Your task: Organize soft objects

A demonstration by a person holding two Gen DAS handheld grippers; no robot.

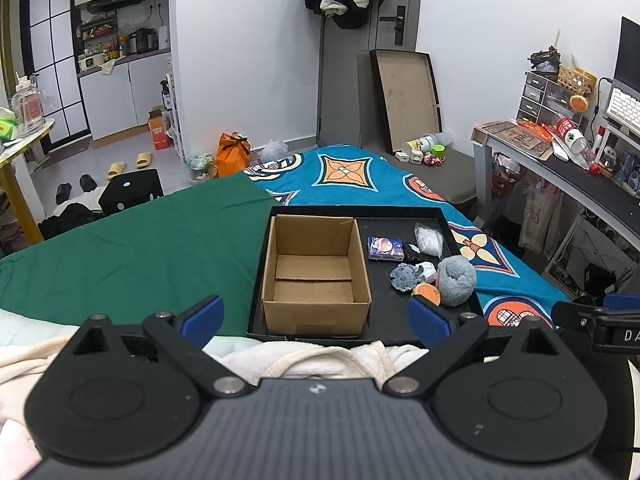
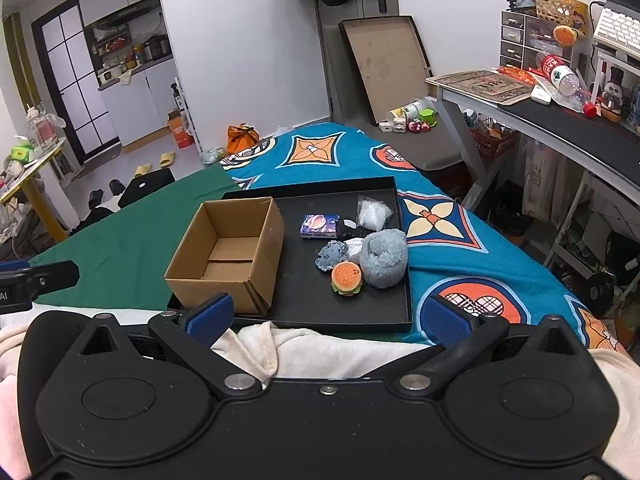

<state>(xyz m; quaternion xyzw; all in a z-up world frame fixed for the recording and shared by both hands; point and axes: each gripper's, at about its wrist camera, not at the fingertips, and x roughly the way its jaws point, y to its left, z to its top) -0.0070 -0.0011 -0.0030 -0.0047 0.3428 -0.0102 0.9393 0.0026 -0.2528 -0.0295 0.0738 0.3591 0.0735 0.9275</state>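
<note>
Empty cardboard box (image 2: 226,256) beside burger toy (image 2: 347,278) on tray (image 2: 372,316)

In the left wrist view, the burger toy (image 1: 428,293) sits half hidden behind a blue fingertip (image 1: 428,318). The small dark item (image 2: 354,233) among the soft things is too small to identify. The monitor (image 1: 629,54) is cut off at the right edge.

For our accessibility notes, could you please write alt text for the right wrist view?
The open right gripper hovers near a black tray on a patterned bed, holding nothing. The tray holds an empty cardboard box and, beside it, a burger toy, a grey plush ball and small packets.
</note>
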